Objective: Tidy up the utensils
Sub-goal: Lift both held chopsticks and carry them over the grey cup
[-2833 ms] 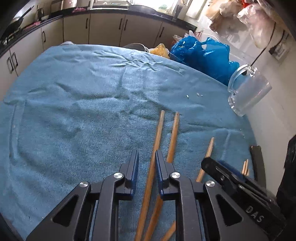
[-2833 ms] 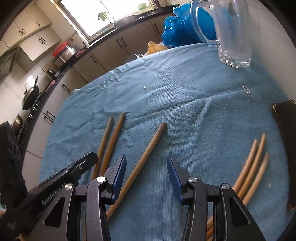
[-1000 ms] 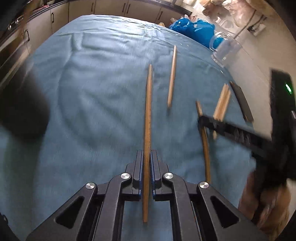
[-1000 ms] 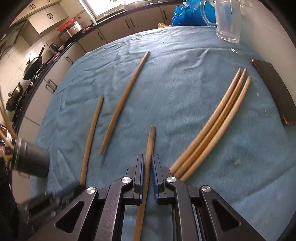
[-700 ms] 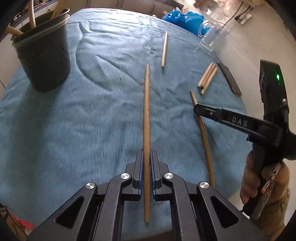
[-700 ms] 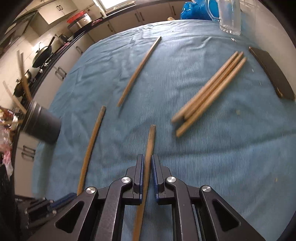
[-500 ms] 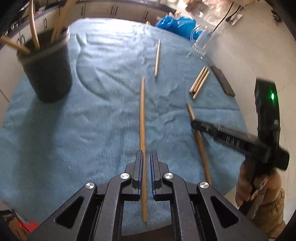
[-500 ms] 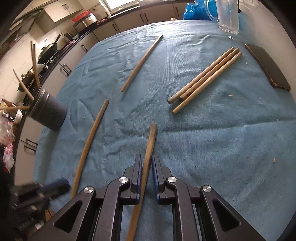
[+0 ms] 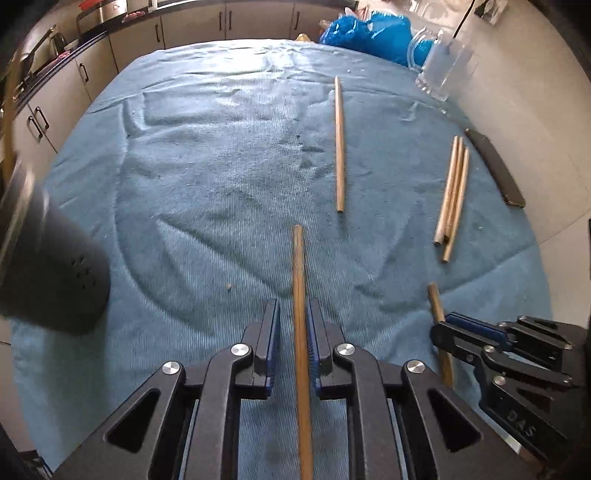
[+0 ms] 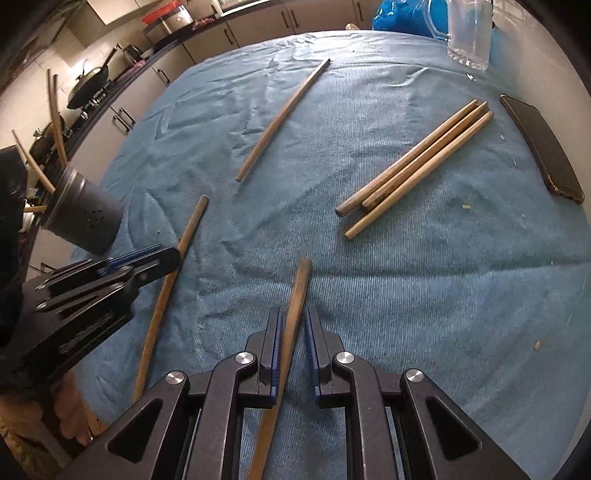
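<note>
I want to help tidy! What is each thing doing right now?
Left gripper, fingers slightly apart around the left chopstick.
Right gripper, shut on the right chopstick.
Three chopsticks, lying together on the blue cloth.
Dark holder, standing, sticks inside.
Glass mug, upright.

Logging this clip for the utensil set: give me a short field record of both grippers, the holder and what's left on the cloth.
left gripper: jaws parted, gap beside the long chopstick between them
right gripper: jaws close on the dark-tipped chopstick
holder: dark, perforated, sticks standing inside
loose on cloth: single chopstick, bundle of three
other: glass mug, dark phone
</note>
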`<action>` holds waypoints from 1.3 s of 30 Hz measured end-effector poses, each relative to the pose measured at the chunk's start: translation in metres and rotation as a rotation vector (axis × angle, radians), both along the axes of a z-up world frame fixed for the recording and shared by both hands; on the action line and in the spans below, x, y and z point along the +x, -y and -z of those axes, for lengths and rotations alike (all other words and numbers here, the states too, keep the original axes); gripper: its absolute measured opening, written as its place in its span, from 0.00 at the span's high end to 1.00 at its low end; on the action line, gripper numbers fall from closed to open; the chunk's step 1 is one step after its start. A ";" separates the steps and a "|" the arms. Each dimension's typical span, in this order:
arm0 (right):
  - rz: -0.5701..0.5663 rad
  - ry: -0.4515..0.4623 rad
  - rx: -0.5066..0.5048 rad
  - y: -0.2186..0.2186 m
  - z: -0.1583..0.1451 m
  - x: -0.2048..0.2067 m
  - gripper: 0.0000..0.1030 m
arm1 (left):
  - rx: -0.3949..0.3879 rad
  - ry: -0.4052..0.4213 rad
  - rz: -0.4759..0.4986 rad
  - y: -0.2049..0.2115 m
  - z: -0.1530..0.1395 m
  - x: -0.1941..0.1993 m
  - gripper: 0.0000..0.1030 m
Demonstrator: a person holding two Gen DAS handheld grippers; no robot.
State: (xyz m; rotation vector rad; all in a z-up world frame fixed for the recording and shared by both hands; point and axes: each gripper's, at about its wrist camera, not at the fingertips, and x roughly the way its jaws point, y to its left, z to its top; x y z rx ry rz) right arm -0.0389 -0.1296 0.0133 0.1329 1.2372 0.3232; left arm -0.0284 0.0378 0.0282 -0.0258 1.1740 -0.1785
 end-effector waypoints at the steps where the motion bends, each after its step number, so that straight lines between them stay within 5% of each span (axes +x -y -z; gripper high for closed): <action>1: -0.003 -0.012 -0.010 -0.001 0.000 0.004 0.88 | 0.017 0.001 0.003 0.003 0.000 0.003 0.87; 13: -0.053 -0.046 -0.087 -0.019 0.000 0.034 0.88 | -0.015 0.021 0.021 0.003 0.008 0.016 0.85; 14: -0.058 -0.033 -0.099 -0.021 0.000 0.032 0.89 | -0.001 0.033 0.027 0.004 0.008 0.014 0.94; 17: -0.065 0.026 -0.135 -0.029 0.000 0.024 0.90 | -0.031 0.037 0.015 0.000 0.007 0.007 0.94; 27: 0.002 0.162 0.042 -0.020 -0.010 -0.009 0.93 | -0.043 0.191 -0.047 -0.017 -0.034 -0.045 0.94; 39: 0.066 0.489 0.061 -0.010 -0.082 -0.052 0.93 | -0.027 0.382 -0.070 -0.017 -0.080 -0.091 0.94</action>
